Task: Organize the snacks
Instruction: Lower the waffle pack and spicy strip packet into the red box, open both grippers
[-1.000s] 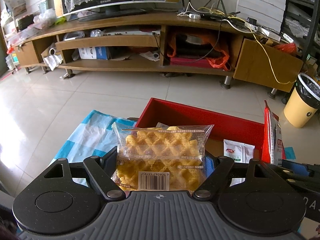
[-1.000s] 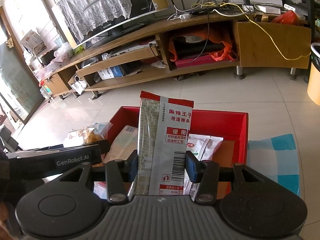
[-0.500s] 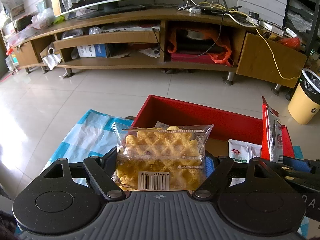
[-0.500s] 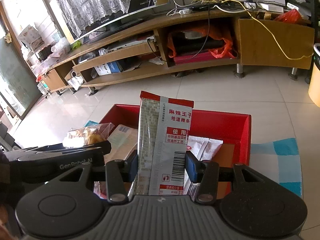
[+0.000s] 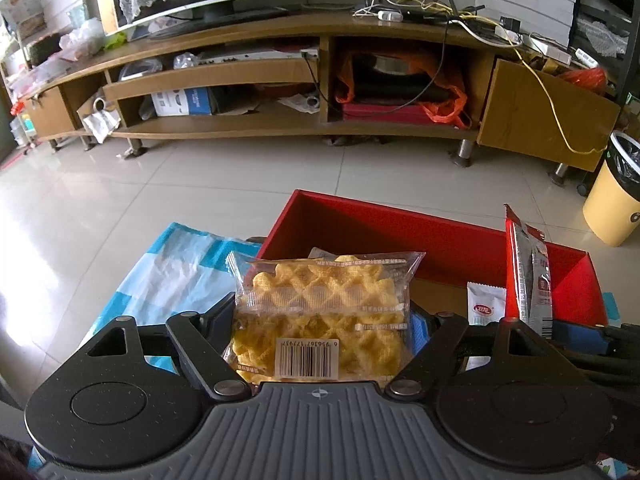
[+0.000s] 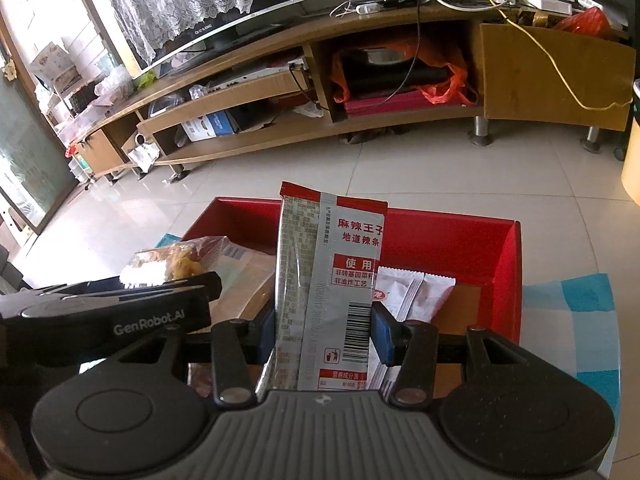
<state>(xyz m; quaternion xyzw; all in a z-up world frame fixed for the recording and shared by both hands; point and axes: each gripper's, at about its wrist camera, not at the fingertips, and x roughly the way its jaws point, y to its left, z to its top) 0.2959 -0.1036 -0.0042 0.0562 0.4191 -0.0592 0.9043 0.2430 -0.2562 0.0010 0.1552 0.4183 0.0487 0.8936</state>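
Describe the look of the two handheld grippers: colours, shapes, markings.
Both are alike. The left gripper and right gripper each have a grey ribbed body with a small compass-like mark, two round black discs at the sides, black linkage arms with silver rivets, and blue pads on the fingers. The left one's side reads "GenRobot.AI" in the right wrist view.
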